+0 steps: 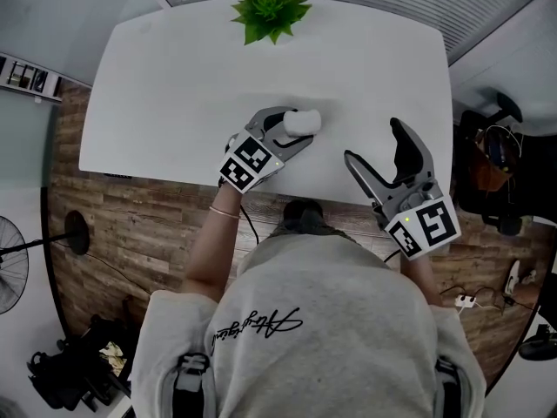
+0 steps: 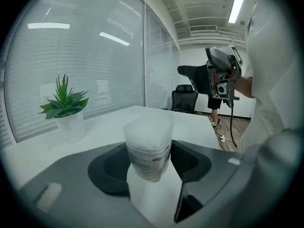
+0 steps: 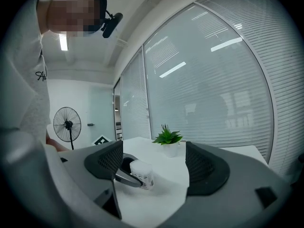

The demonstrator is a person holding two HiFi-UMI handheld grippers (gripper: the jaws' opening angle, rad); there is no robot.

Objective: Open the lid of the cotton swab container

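Observation:
The cotton swab container [image 1: 301, 122] is a small translucent white tub with a printed label, and its lid is on. My left gripper [image 1: 298, 127] is shut on it, its dark pads pressing both sides over the white table [image 1: 174, 85]. The left gripper view shows the container [image 2: 148, 146] upright between the jaws of the left gripper [image 2: 148, 159]. My right gripper [image 1: 372, 141] stands open to the right of it, nothing between its fingers. The right gripper view has the open right gripper [image 3: 154, 167] looking at the container [image 3: 142, 174], which sits in the left gripper's grey fingers [image 3: 121, 175].
A potted green plant [image 1: 270, 14] stands at the table's far edge, also visible as the plant [image 2: 64, 103] at left. A floor fan [image 1: 9, 259] stands left of the table. A dark office chair [image 1: 492, 155] is to the right. The person's torso is against the near edge.

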